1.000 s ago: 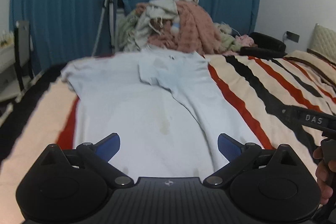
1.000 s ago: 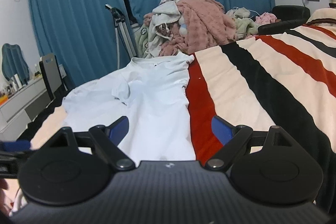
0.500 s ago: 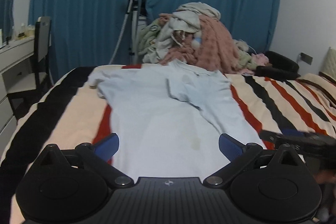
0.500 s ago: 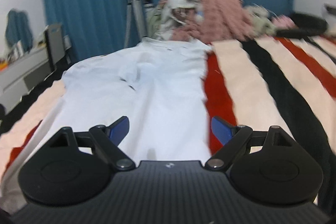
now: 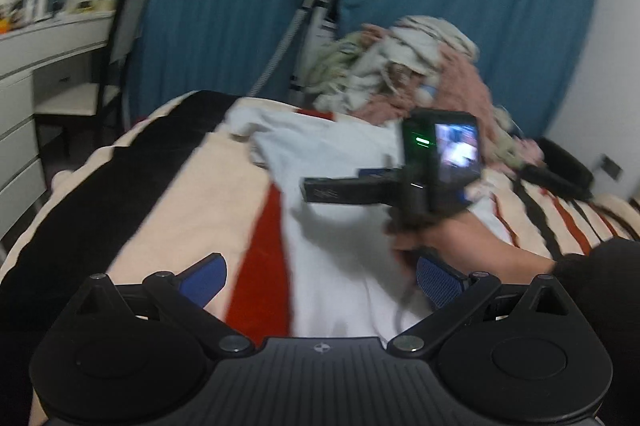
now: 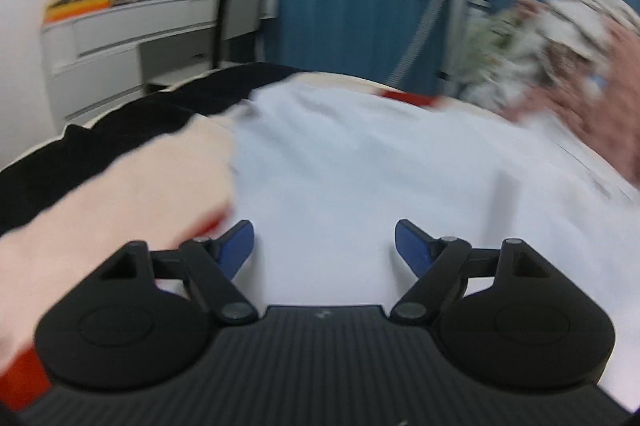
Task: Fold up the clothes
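A pale blue shirt (image 5: 344, 238) lies spread on the striped blanket (image 5: 168, 206) of a bed. My left gripper (image 5: 320, 280) hovers open near the shirt's lower left edge, over a red stripe, holding nothing. My right gripper (image 6: 325, 246) hangs over the shirt (image 6: 380, 178). Its jaws are closing but still wide, and no cloth is pinched between them. In the left wrist view the right gripper's black body (image 5: 416, 178) crosses above the shirt and points left, held by a hand (image 5: 440, 234) in a dark sleeve. Both views are blurred.
A heap of clothes (image 5: 420, 66) sits at the bed's far end before blue curtains (image 5: 224, 6). A white dresser (image 5: 24, 86) and a chair (image 5: 120, 38) stand left of the bed. A hose and pole (image 5: 316, 6) lean by the curtains.
Both views have swung toward the bed's left side. The right gripper has swept left across the shirt into the left wrist view, and its jaws have narrowed a little.
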Available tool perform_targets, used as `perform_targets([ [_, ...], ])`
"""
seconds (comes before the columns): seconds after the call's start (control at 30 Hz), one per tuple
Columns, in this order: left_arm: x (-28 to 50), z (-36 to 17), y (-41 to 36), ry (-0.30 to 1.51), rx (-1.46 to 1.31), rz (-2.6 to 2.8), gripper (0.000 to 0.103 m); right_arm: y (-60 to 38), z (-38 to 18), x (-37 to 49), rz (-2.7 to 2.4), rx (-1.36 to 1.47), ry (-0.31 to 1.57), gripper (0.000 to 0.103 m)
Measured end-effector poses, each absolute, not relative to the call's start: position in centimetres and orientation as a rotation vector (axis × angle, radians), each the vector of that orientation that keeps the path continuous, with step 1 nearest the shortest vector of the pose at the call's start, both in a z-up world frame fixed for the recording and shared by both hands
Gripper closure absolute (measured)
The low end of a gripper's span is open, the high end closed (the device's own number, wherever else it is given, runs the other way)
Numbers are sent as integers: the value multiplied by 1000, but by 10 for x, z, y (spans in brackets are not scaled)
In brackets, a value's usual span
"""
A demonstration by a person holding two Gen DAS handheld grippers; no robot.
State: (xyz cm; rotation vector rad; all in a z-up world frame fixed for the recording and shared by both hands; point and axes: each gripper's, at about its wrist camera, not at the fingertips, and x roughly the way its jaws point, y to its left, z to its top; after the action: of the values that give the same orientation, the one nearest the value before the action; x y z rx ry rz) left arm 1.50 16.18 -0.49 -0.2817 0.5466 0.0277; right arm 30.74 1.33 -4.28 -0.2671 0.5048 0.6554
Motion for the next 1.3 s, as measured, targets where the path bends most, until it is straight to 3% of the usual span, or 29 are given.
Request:
perform_targets([
  [0.17,43,-19,187,547,-351,156,1,98,-52,344,656,-353,442,25],
  [0.23,51,-24,194,543,-362,200,1,113,-55,360,577,-375,434,39],
  [0.37,63,-31,209,549,-413,262,1,111,-53,383,459,-316,446,88],
  [0.4,66,-32,212,551,-430,273,1,105,-47,381,446,-318,425,94],
  [0.7,48,-20,185,461,-410,118,1,-33,28,362,239,-123,165,97],
  [0.9,49,-27,139,487,-322,-68,0,-155,11,384,-1,45,254,97],
  [1.07,67,-42,127,547,-324,-102,0,-214,-28,390,-97,162,330,93],
  [1.1,70,-45,126,555,-326,-100,0,-217,-34,390,-92,167,346,87],
  [1.13,73,-47,124,559,-322,-99,0,-219,-40,391,-76,171,370,77],
  [1.2,77,-48,118,561,-303,-96,0,-223,-46,387,-17,187,396,25],
  [1.23,82,-49,118,567,-298,-98,0,-223,-44,381,4,190,385,20],
  [1.3,86,-50,117,576,-296,-102,0,-223,-40,369,43,192,373,19],
])
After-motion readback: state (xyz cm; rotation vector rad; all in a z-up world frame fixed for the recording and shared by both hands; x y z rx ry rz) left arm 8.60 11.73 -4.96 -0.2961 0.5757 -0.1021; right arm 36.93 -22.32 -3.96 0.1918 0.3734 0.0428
